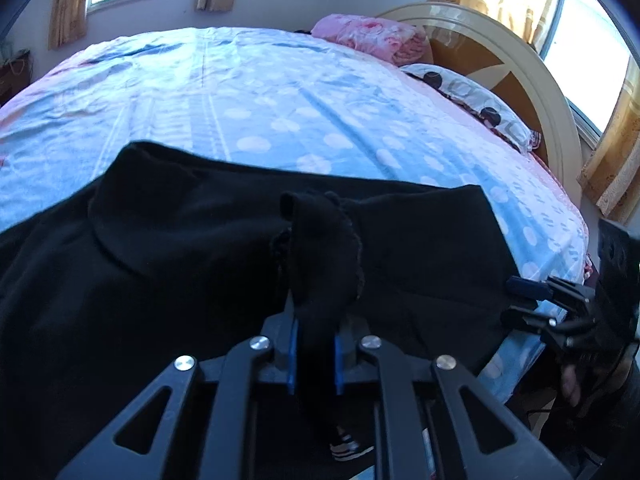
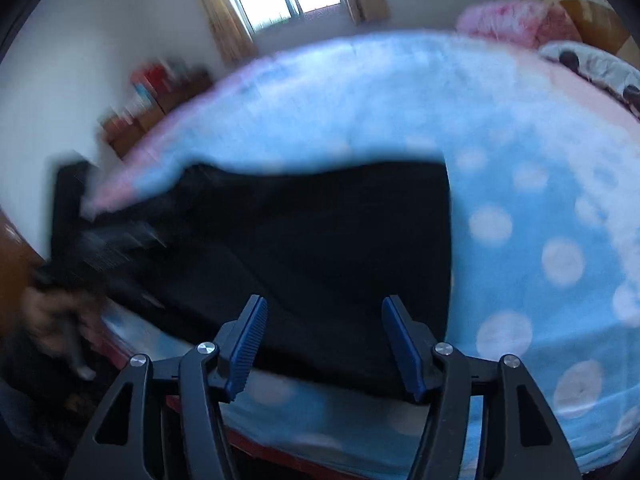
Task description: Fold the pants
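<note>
Black pants (image 1: 200, 248) lie spread across the near part of a bed covered in a light-blue sheet (image 1: 280, 92) with pale dots. From the left wrist view, the left gripper (image 1: 314, 360) is clamped on a bunched fold of the pants, the cloth pinched between its blue pads and rising in a crumpled peak ahead of them. At the right edge of that view the right gripper (image 1: 524, 300) sits at the side edge of the pants. In the blurred right wrist view its jaws stand wide apart, blue pads (image 2: 248, 344) clear of the cloth. A pink quilt (image 1: 368, 36) and spotted pillow (image 1: 472, 100) rest by the headboard (image 1: 516, 60).
</note>
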The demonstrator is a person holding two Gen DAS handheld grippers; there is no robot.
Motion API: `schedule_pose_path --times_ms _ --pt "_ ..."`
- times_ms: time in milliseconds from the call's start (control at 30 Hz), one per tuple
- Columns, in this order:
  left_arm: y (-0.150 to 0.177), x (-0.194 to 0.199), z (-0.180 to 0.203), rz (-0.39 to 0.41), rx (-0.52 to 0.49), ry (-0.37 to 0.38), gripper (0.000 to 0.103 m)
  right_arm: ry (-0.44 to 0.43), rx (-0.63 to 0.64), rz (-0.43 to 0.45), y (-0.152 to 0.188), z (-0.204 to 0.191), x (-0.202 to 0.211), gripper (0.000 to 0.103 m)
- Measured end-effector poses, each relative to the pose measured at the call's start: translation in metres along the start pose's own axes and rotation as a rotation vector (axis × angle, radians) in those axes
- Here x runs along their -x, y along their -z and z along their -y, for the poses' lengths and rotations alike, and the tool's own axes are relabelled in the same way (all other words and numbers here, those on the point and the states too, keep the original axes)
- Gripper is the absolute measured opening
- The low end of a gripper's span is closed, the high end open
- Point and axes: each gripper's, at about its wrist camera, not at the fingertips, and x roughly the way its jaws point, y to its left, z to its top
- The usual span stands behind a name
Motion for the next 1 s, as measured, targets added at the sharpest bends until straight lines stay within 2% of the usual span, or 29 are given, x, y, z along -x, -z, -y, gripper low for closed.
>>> schedule_pose_path --times_ms 100,200,267,333,367,467,600,667,733,767,833,933,1000 --pt "0.001 0.002 0.001 0.004 -0.018 -0.015 0.018 0.037 0.063 0.035 0.005 -0.012 0.011 0.062" --pt "0.001 0.001 0.001 0.015 -0.011 -0.018 0.022 -0.023 0.062 0.029 0.008 -0.016 0.024 0.063" --pt "0.001 0.003 0.004 0.017 -0.013 -0.049 0.039 -0.013 0.063 -0.005 0.012 -0.013 0.02 0.065" --pt "0.0 0.013 0.009 0.064 -0.041 -0.095 0.063 -0.018 0.041 0.024 0.01 -0.011 0.026 0.065" --pt "-0.001 0.02 0.011 0.096 -0.053 -0.119 0.067 -0.036 0.017 0.049 0.005 -0.009 0.031 0.065" --pt "-0.008 0.034 0.017 0.168 -0.061 -0.128 0.069 -0.053 -0.011 0.125 -0.016 -0.005 0.043 0.065" --pt "-0.015 0.033 0.034 0.184 -0.098 -0.057 0.076 -0.043 -0.016 0.16 -0.051 0.003 0.031 0.065" --pt "-0.016 0.017 0.04 0.138 -0.121 -0.019 0.079 -0.038 -0.042 0.129 -0.067 0.013 0.015 0.065" --pt "-0.011 -0.01 0.044 0.055 -0.153 -0.058 0.079 -0.007 -0.084 0.041 -0.075 0.026 -0.011 0.065" --pt "-0.009 -0.017 0.043 0.045 -0.162 -0.065 0.079 0.012 -0.118 -0.004 -0.076 0.034 -0.023 0.065" --pt "-0.006 -0.011 0.044 0.072 -0.186 -0.074 0.079 -0.014 -0.136 -0.005 -0.077 0.039 -0.023 0.065" --pt "-0.009 0.012 0.032 0.11 -0.145 -0.062 0.079 -0.014 -0.129 0.007 -0.087 0.03 -0.004 0.065" --pt "-0.01 0.029 0.016 0.148 -0.112 -0.079 0.081 -0.063 -0.106 0.041 -0.094 0.016 0.007 0.065"
